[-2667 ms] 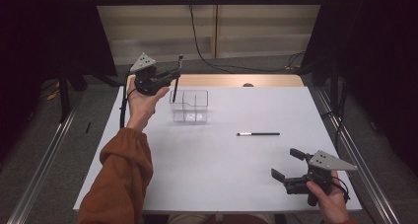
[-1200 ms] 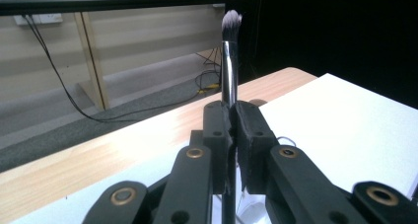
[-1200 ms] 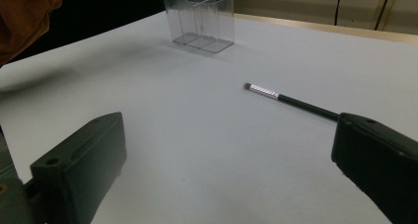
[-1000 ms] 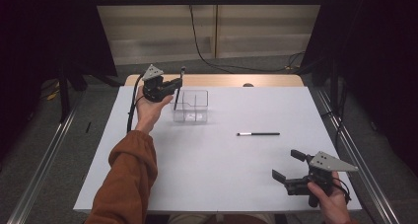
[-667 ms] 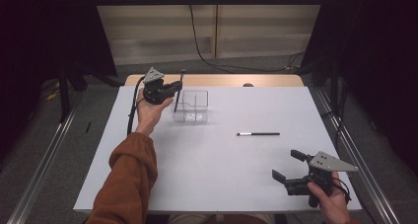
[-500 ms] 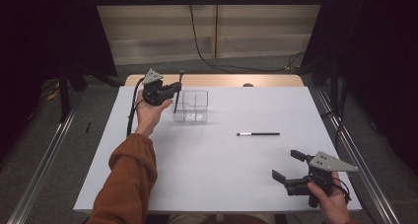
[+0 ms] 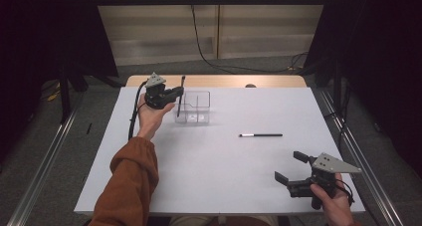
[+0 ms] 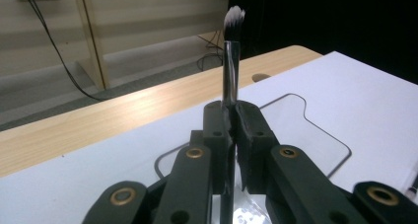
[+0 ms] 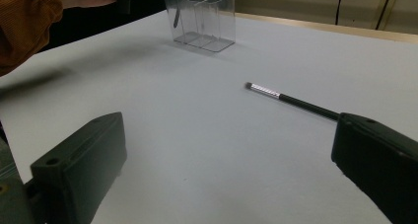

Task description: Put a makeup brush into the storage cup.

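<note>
Clear plastic organizer (image 7: 194,106) could tip if our left gripper (image 7: 175,93), clamping the upright brush (image 7: 180,94), snags its rim, while our right gripper (image 7: 293,167) gapes wide.

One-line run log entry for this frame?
left claw: shut on brush, upright over clear organizer | right claw: open | second brush: on table

White table (image 7: 199,176), with a bare wooden strip (image 7: 219,81) along its far edge. Clear plastic organizer (image 7: 195,108) stands near that strip, left of centre. Black brush (image 7: 260,135) lies flat, near the organizer, to its right and closer to the person.
</note>
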### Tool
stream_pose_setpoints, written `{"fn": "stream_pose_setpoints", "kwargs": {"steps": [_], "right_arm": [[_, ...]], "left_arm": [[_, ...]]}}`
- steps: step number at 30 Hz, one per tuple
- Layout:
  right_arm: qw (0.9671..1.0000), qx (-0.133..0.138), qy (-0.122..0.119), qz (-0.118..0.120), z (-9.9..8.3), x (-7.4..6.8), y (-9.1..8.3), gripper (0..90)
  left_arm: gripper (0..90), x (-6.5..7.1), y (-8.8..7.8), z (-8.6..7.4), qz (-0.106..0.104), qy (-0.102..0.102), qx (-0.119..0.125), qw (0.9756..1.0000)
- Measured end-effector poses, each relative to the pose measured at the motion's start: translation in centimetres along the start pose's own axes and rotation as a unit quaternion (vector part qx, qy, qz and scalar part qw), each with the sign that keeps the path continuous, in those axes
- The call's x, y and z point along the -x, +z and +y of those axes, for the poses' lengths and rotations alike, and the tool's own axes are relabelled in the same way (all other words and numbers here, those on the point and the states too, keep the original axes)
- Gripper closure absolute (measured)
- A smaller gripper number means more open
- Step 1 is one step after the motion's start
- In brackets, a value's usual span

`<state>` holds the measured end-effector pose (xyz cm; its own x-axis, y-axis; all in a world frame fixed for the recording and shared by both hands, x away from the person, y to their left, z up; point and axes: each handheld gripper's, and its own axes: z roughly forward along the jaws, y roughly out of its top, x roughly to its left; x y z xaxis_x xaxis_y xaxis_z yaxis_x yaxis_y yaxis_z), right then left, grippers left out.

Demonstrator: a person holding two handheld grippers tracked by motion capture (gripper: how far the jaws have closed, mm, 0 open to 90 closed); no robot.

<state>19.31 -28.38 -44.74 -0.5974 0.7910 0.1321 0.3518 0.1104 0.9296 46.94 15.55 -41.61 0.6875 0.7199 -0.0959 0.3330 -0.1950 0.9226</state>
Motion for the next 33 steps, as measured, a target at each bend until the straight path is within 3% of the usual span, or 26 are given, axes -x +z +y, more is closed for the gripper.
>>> {"fn": "stream_pose_setpoints", "kwargs": {"steps": [8, 19, 27, 30, 33], "right_arm": [[1.0, 0.0, 0.0, 0.001, 0.0, 0.0, 0.1, 0.0], [1.0, 0.0, 0.0, 0.002, 0.0, 0.0, 0.1, 0.0], [1.0, 0.0, 0.002, 0.001, 0.1, 0.0, 0.2, 0.0], [1.0, 0.0, 0.0, 0.001, 0.1, 0.0, 0.2, 0.0], [1.0, 0.0, 0.001, 0.001, 0.1, 0.0, 0.2, 0.0]], "left_arm": [[80.9, -0.3, -0.3, -0.1, -0.005, -0.012, -0.003, 0.9999], [62.7, -0.3, -0.9, 0.0, 0.005, -0.019, 0.011, 0.9997], [41.1, 0.1, -1.3, -0.1, 0.003, -0.023, 0.012, 0.9997], [32.1, 0.3, -1.6, 0.0, 0.014, -0.023, 0.01, 0.9996], [17.2, 0.4, -2.1, 0.1, 0.028, -0.033, 0.007, 0.999]]}}
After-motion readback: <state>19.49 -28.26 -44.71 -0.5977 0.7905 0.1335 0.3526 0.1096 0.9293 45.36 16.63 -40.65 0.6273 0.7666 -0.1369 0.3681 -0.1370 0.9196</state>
